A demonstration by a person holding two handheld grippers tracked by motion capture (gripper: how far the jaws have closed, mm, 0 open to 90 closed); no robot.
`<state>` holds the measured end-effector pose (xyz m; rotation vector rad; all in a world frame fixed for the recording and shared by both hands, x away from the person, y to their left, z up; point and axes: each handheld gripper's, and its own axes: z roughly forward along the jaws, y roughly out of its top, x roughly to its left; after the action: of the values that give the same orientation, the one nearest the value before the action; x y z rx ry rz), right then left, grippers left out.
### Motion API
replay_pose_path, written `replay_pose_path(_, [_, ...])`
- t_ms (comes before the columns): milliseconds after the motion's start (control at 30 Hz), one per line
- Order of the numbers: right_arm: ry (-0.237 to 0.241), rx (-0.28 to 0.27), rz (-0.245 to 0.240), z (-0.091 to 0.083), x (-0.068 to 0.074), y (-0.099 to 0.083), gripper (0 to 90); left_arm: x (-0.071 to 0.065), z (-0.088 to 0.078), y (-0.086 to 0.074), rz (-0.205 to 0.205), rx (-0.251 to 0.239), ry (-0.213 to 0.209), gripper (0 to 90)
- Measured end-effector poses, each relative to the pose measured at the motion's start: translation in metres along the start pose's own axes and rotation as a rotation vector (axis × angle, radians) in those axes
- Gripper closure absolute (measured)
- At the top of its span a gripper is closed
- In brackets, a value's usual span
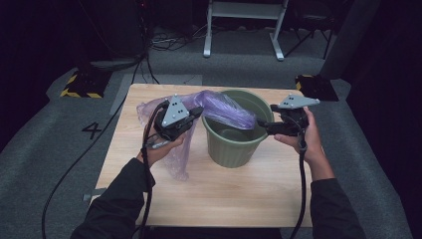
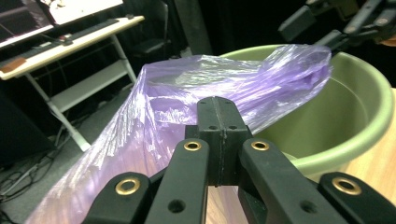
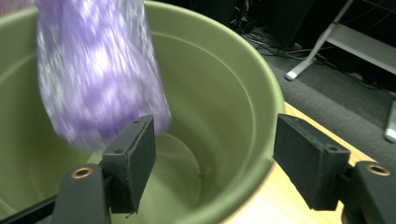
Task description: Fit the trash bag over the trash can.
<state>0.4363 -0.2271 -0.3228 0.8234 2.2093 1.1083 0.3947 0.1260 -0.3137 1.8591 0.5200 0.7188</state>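
A: How is the purple plastic bag (image 1: pixel 219 107) placed?

B: It is draped thin, crinkled and translucent from 9 o'clock of the green bucket (image 1: pixel 234 149) across the rim, 1 end hanging inside the mouth.

A: And the bucket?

B: It is set upright on the wooden table, ribbed outside, bare inside.

Dim room, lit tabletop — purple bag (image 3: pixel 98 74) motion-blurred in right gripper view.

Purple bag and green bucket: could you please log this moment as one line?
left gripper shut on purple bag | right gripper open at green bucket rim
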Motion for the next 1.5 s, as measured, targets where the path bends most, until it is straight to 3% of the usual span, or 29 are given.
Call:
replay_pose_path(233, [0.022,-0.044,0.026,-0.014,-0.005,-0.006,32.0,-0.009,0.000,0.003,0.026,-0.011,-0.035,90.0])
replay_pose_path(400, [0.051,-0.099,-0.017,-0.026,0.010,0.008,34.7,-0.014,0.001,0.005,0.034,-0.014,-0.052,90.0])
replay_pose_path(500, [0.095,-0.130,-0.036,-0.028,0.023,0.020,35.0,-0.016,0.002,0.007,0.034,-0.014,-0.060,90.0])
replay_pose_path(633, [0.138,-0.092,-0.110,-0.015,0.046,0.035,34.3,-0.020,0.003,0.010,0.045,-0.017,-0.075,90.0])
replay_pose_path(700, [0.139,-0.065,-0.146,-0.005,0.056,0.041,33.9,-0.022,0.005,0.011,0.056,-0.011,-0.089,90.0])
replay_pose_path(800, [0.112,-0.039,-0.148,0.005,0.063,0.047,34.7,-0.025,0.007,0.011,0.069,-0.005,-0.097,90.0])
replay_pose_path(933, [0.113,-0.032,-0.137,0.017,0.065,0.049,47.5,-0.024,0.006,0.011,0.059,-0.013,-0.104,90.0])
replay_pose_path(1133, [0.128,-0.030,-0.126,0.025,0.065,0.048,78.9,-0.027,0.003,0.013,0.059,-0.016,-0.118,90.0])
replay_pose_path(1267, [0.122,-0.039,-0.124,0.025,0.065,0.046,89.8,-0.028,0.002,0.013,0.062,-0.014,-0.124,90.0])
replay_pose_path(1367, [0.122,-0.041,-0.121,0.024,0.063,0.045,88.0,-0.029,0.002,0.012,0.059,-0.012,-0.128,90.0])
replay_pose_path(1433, [0.143,-0.052,-0.136,0.022,0.063,0.045,69.0,-0.030,0.003,0.013,0.062,-0.009,-0.135,90.0])
replay_pose_path(1467, [0.144,-0.053,-0.148,0.022,0.065,0.047,56.9,-0.030,0.004,0.013,0.066,-0.007,-0.136,90.0])
replay_pose_path(1500, [0.132,-0.048,-0.161,0.021,0.068,0.049,50.5,-0.031,0.004,0.013,0.064,-0.006,-0.139,90.0])
